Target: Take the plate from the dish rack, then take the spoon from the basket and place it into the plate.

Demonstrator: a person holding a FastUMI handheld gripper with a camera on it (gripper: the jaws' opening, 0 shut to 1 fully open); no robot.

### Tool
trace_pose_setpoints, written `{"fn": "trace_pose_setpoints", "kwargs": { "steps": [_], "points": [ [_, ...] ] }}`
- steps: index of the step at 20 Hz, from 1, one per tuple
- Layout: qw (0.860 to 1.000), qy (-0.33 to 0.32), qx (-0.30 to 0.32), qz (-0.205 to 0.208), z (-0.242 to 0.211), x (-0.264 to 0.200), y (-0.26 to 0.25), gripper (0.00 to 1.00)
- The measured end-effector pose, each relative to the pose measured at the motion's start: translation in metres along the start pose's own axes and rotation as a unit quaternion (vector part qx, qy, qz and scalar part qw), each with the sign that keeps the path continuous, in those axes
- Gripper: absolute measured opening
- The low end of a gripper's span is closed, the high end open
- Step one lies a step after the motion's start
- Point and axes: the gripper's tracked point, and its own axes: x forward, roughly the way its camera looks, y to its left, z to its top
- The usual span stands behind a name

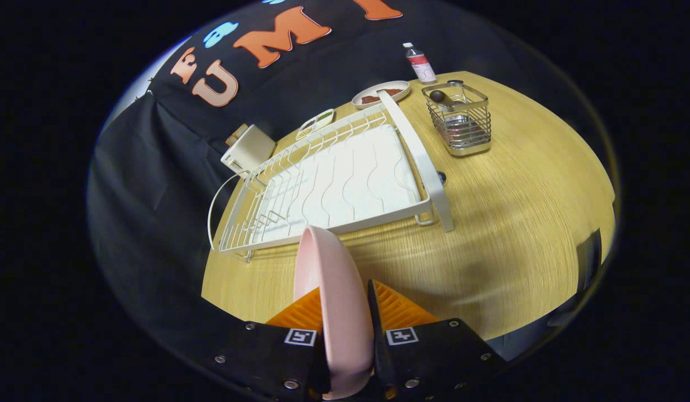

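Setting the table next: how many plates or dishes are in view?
3. A pink plate is clamped between the gripper fingers; a round dish and a small dish sit beyond the rack.

One pink plate (328, 290) sits clamped edge-on between the two fingers of the tongs (348, 312). One white dish rack (334, 184) lies on the counter (512, 234). One wire basket (461, 120) holds what looks like a single spoon (441, 98). There is one bottle (420, 62), two small dishes (380, 92) and one cream box (249, 149).
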Motion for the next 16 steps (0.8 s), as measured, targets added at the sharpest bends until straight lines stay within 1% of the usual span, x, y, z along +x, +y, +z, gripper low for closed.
{"fn": "trace_pose_setpoints", "kwargs": {
  "steps": [3, 7, 12, 16],
  "points": [
    [1.000, 0.006, 0.008, -0.015, -0.006, 0.003, -0.012, 0.40],
    [0.999, -0.002, 0.016, -0.036, -0.001, 0.007, -0.026, 0.46],
    [0.999, -0.012, -0.006, -0.052, 0.000, 0.009, -0.033, 0.55],
    [0.997, -0.018, -0.031, -0.073, 0.001, 0.009, -0.040, 0.63]
  ]
}}
